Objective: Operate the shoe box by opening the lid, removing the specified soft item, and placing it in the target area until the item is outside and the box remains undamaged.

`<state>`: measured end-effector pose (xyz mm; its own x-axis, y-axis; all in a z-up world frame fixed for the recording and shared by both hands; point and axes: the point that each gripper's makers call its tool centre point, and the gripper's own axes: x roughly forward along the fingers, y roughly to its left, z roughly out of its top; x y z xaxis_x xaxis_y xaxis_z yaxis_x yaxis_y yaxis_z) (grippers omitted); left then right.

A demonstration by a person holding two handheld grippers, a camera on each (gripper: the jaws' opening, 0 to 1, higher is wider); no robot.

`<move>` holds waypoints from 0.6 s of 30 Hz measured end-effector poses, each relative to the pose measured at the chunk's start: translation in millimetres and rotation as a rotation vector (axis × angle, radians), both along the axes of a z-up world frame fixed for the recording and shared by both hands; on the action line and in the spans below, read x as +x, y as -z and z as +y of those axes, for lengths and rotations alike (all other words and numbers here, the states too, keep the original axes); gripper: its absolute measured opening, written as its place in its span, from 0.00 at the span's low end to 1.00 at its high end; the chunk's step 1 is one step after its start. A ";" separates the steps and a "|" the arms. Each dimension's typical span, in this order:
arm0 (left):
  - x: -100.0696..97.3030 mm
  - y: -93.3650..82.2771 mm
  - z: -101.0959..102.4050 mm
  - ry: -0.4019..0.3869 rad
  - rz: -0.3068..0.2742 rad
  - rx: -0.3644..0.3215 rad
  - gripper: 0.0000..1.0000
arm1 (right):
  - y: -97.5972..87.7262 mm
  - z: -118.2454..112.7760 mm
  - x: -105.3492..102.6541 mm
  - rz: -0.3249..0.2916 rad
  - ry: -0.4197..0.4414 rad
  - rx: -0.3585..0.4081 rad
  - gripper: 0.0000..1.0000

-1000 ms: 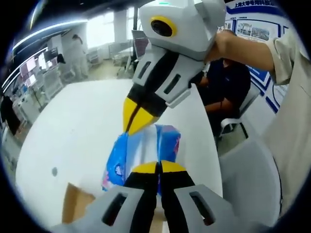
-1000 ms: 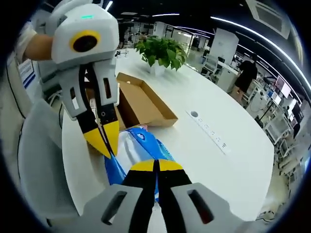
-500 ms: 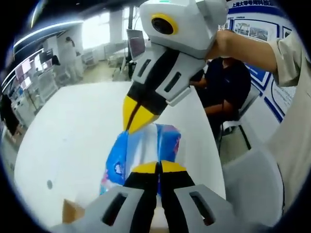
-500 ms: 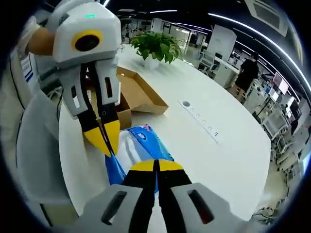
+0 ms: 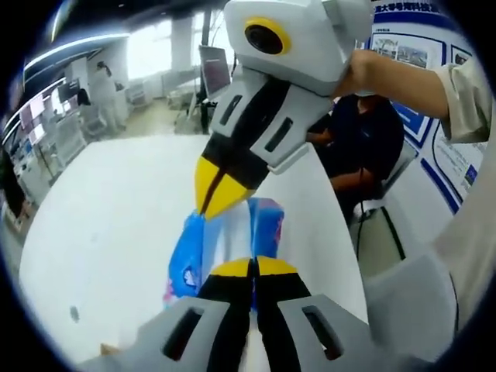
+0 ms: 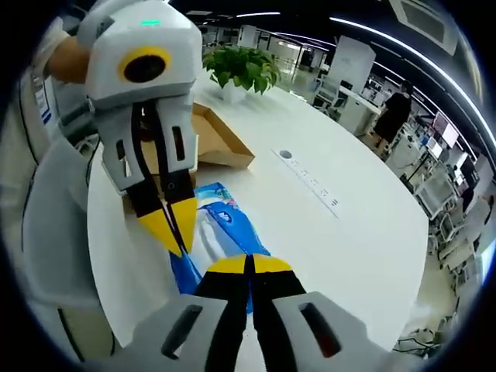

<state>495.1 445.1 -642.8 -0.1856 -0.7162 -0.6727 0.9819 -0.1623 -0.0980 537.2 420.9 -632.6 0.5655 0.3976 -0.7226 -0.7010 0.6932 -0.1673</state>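
Nearest to you, your left gripper (image 5: 252, 267) has its jaws closed on the near end of the blue and white soft pack (image 5: 232, 240), and your right gripper (image 6: 249, 266) is clamped the same way on the pack's other end. Each gripper shows in the other's view, yellow tips pinched on the wrapper. The pack hangs between them, clear of the white table (image 6: 364, 232), so it is out of the box.

Farther off in the right gripper view, the open cardboard shoe box (image 6: 221, 143) lies on the table near the potted plant (image 6: 242, 70). Over the last second it has slid back and to the left in that view, and the brown corner has almost left the bottom of the left gripper view, so you have been carrying the pack away from the box. That suggests the removal is done and the placing is what remains. The box looks undamaged from here.
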 end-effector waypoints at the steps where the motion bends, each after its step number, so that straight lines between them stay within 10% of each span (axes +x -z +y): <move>1: 0.7 0.6 -1.7 0.001 0.002 -0.001 0.00 | 0.3 -1.9 0.6 0.001 -0.001 -0.002 0.00; 18: 13.6 10.8 -44.4 0.008 0.052 -0.024 0.00 | 10.3 -34.9 11.7 0.032 -0.042 -0.019 0.00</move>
